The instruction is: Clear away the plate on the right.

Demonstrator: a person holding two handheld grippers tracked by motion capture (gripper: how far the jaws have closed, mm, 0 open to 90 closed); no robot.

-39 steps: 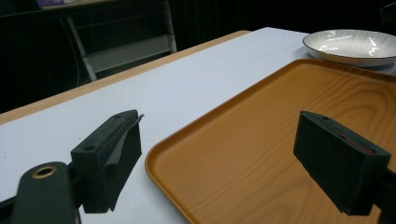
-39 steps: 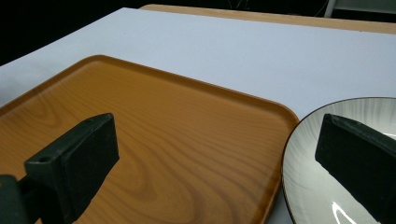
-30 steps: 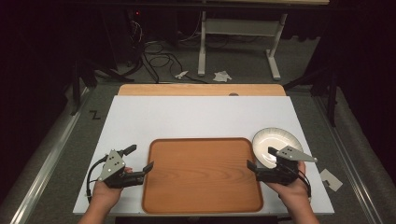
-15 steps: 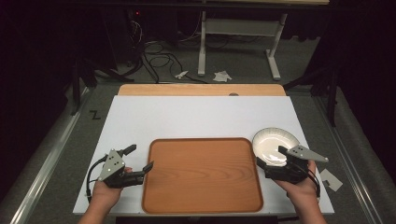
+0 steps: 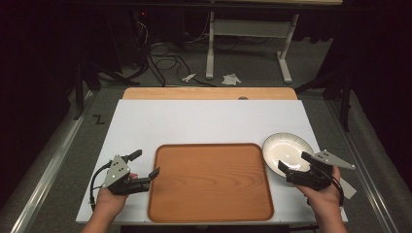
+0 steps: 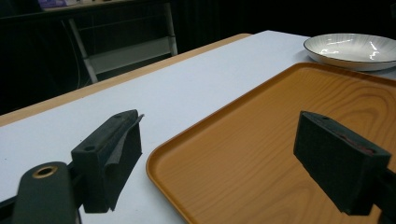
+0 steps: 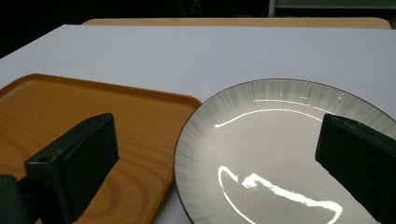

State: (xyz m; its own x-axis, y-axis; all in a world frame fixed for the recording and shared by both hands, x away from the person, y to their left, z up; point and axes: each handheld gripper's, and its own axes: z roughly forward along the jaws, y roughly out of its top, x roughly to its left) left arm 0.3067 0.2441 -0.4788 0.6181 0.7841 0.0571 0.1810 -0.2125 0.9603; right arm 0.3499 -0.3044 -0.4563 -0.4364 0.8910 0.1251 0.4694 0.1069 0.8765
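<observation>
High view: wooden tray (image 5: 210, 182) centred on white surface (image 5: 204, 121), likely as landing spot; plate (image 5: 287, 151) just beside its right edge. Left gripper view: left gripper (image 6: 224, 163) spread, astride tray corner. Right gripper view: right gripper (image 7: 224, 163) spread, facing plate, seemingly for rim grasp.

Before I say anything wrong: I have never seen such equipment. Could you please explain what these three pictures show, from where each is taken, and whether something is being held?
A person sits at a white table and holds one black tool in each hand. The left hand-held gripper and the right hand-held gripper each have two padded jaws that can pinch things.

The high view looks down from above the person. The other two pictures come from small cameras riding on each gripper, looking out between its jaws.

On the table lie a rectangular orange-brown wooden tray and, at its right, a round white ceramic plate. Both grippers are open and hold nothing. The right one hovers at the plate's near edge.
</observation>
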